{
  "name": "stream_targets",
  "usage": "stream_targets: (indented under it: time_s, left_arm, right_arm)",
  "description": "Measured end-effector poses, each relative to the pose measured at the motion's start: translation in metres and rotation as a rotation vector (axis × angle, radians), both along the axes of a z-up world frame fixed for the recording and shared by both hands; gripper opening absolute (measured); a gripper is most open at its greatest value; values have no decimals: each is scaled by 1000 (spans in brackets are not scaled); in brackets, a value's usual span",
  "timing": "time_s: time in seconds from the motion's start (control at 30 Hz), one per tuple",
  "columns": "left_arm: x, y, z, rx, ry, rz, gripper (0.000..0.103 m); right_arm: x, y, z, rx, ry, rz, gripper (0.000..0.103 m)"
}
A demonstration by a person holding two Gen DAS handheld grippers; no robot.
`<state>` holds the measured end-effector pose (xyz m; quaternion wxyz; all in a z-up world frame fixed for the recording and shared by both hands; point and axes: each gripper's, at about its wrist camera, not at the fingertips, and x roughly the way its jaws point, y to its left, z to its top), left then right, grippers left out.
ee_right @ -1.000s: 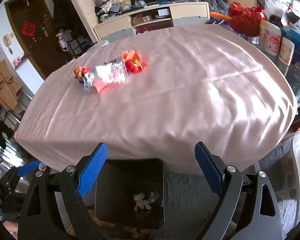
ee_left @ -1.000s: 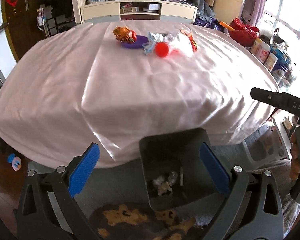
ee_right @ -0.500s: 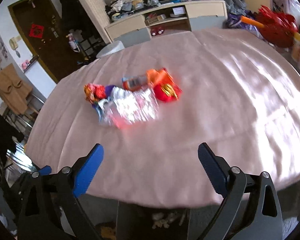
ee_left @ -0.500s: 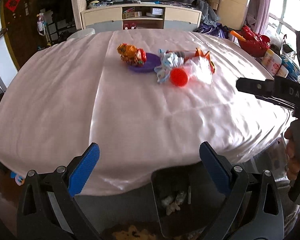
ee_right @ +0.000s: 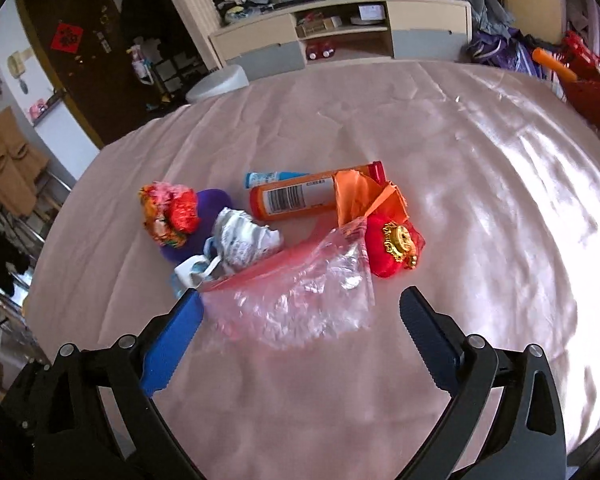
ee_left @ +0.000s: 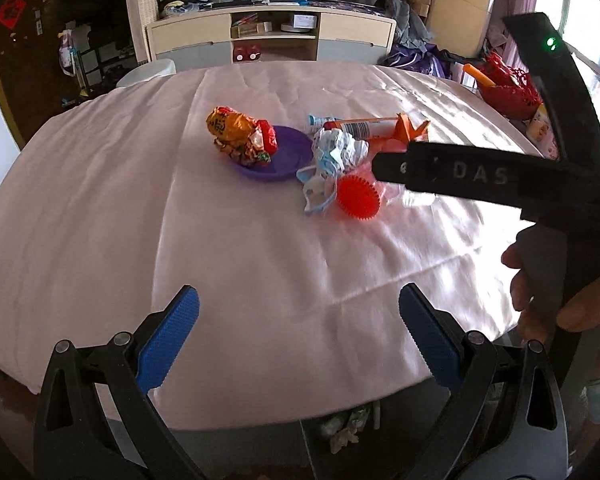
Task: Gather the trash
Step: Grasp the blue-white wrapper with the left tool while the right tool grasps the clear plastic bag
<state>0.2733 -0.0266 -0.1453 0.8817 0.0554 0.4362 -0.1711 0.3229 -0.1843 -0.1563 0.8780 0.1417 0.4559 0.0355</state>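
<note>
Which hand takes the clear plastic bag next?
Right. Its tongs, jaws wide and empty, hang just short of the clear plastic bag. The left tongs sit back near the table's edge.

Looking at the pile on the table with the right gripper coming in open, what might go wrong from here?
The right gripper is open over the clear plastic bag; thin film may slip from the pads or bunch the tablecloth. The bag touches the red ornament and crumpled wrapper, so lifting it may drag them along. The orange tube could roll if nudged.
</note>
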Motion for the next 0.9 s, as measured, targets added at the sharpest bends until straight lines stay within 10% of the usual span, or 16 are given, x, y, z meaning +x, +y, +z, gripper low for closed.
stream_targets:
  time_s: [0.3,0.47,0.7,0.9]
  left_arm:
    - [31,-9,-6,-34,18,-27,91]
    - [46,-9,-8,-43,20,-40,65]
    - [56,-22,-11,-30,-5,-71,55]
    - [62,-31,-16,-13,-1,-92,14]
  right_arm:
    - [3,-23,-15,143,1,-5,87]
    - [-7,-36,-15,173,-16,-16,83]
    - [-11,-44,-14,159,-30,-12,81]
    - [-17,-38,-13,76,-24,7,79]
